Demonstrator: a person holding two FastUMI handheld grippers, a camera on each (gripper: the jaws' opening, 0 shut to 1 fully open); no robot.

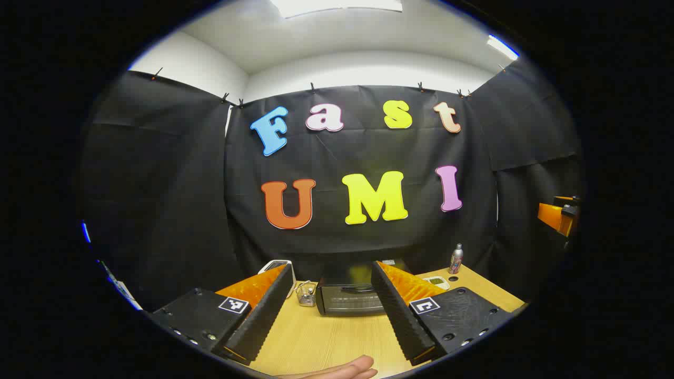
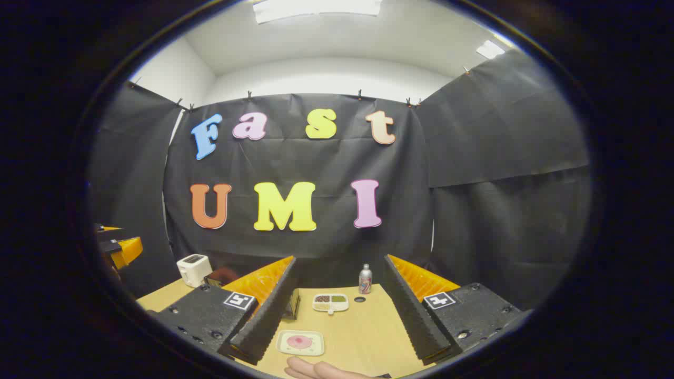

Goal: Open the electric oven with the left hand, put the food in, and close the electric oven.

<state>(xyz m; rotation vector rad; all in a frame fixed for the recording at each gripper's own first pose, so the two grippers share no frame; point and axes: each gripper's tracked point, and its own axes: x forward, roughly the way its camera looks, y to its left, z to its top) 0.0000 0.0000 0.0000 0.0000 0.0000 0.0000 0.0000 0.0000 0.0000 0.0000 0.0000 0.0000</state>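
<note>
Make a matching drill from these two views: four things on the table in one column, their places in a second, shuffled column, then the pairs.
Things:
1. electric oven
2. wire basket
3. plate of food
4. metal bottle

Places:
A. near edge of the table, in front of the right claw
B. just left of the oven
C. back of the table, beyond the divided dish
D. straight ahead of the left claw, door closed

Pairs: 1-D, 2-B, 3-A, 4-C
</note>
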